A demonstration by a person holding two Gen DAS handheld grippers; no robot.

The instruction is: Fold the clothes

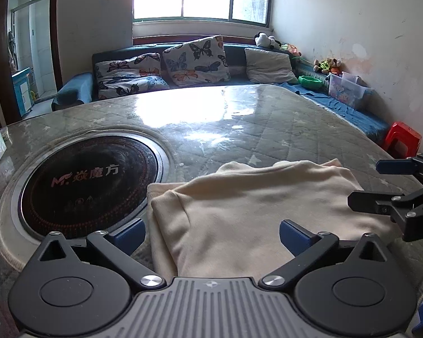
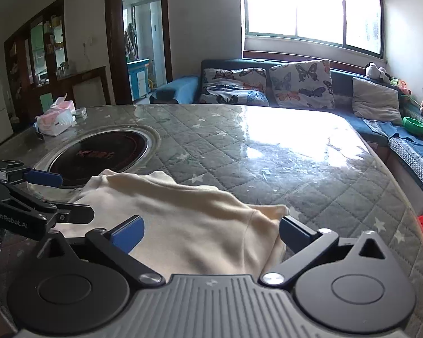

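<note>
A cream garment (image 1: 239, 211) lies folded in a compact pile at the near edge of the quilt-patterned table; it also shows in the right wrist view (image 2: 189, 217). My left gripper (image 1: 211, 235) is open, its blue pads spread wide over the near left part of the pile. My right gripper (image 2: 210, 232) is open too, spread over the near right part. Each gripper shows in the other's view: the right one (image 1: 369, 181) at the pile's right edge, the left one (image 2: 67, 195) at its left edge. Neither holds cloth.
A round black induction cooktop (image 1: 90, 183) is set into the table left of the garment. A tissue pack (image 2: 55, 121) lies at the table's far left. A sofa with butterfly cushions (image 1: 194, 59) stands behind the table. A red stool (image 1: 401, 138) stands at the right.
</note>
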